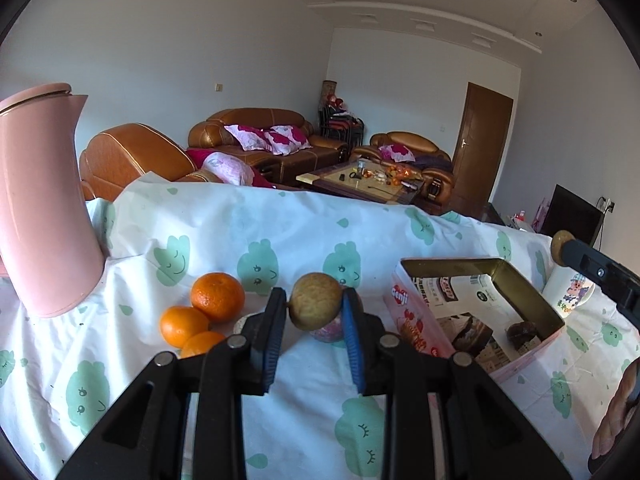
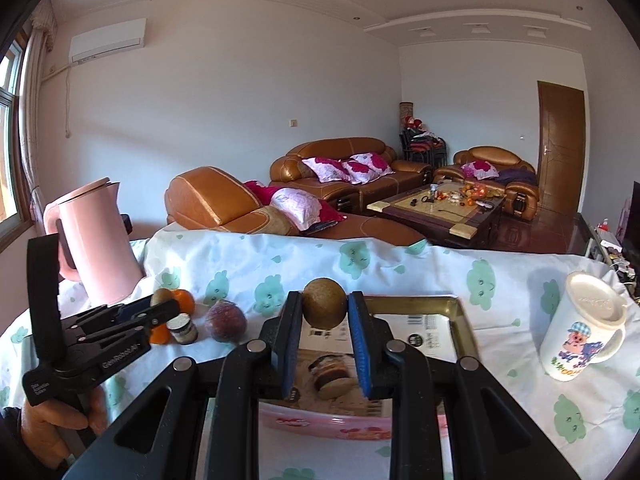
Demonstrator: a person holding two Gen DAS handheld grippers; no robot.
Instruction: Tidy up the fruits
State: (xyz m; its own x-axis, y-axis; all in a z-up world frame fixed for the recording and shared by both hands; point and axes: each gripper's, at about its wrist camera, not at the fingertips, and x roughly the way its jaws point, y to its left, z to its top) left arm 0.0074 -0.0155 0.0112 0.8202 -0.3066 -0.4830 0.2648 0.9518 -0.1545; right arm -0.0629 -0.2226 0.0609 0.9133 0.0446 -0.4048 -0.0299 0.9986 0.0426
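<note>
Two brownish round fruits are in hand at once. The left gripper [image 1: 315, 312] has its blue-padded fingers [image 1: 275, 320] closed narrowly on a pale brown fruit [image 1: 315, 306], held clear above the desk [image 1: 304, 392], just right of the oranges [image 1: 200, 312]. The right gripper [image 2: 324, 312] likewise pinches a darker brown fruit [image 2: 324, 303] between its fingers [image 2: 360, 336], and it hovers over the open tin box [image 2: 460, 320], which sits on the desk's cloud-print cloth.

The box seems to be the collecting place: something brown and round already lies inside it [image 2: 334, 387], though a printed picture on the lining makes it hard to say whether it is one fruit or more. A reddish-purple fruit [image 2: 225, 322] and a small jar [image 2: 182, 328] rest on the cloth between the oranges and the box.

The step looks like setting these fruits into the box. To do it well, I would lower the right gripper until its fruit is close to the box floor before parting the fingers, since a round fruit dropped from height would likely roll or bounce against the metal wall. Choose a free patch beside the piece already there. The left gripper should wait aside, then come over the near rim without knocking it. The pink kettle [image 1: 40, 208] and white mug [image 2: 580, 332] stand well apart and should not interfere
</note>
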